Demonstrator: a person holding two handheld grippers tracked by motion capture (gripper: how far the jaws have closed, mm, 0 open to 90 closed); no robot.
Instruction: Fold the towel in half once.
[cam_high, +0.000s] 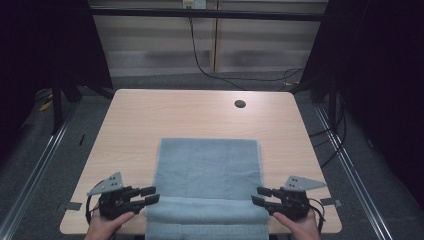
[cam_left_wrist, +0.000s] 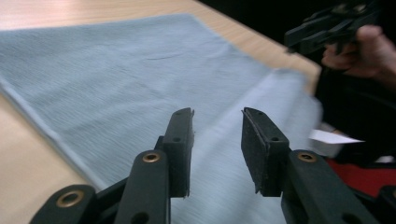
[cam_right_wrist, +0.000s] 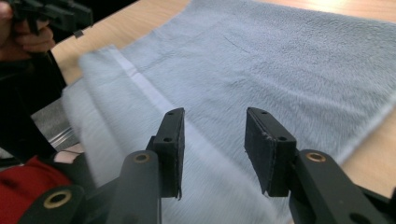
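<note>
- Left hand-held gripper (cam_high: 150, 195) sits at the towel's near left edge, jaws partly open with nothing pinched.
- Right hand-held gripper (cam_high: 261, 196) mirrors it at the near right edge, jaws likewise parted and empty.
- Grey towel (cam_high: 207, 170) lies flat on the counter (cam_high: 140, 115), its near end folded into a thicker band at the near edge.
- Soft, light and floppy by the look of it; best pinched at that band's two corners.
</note>
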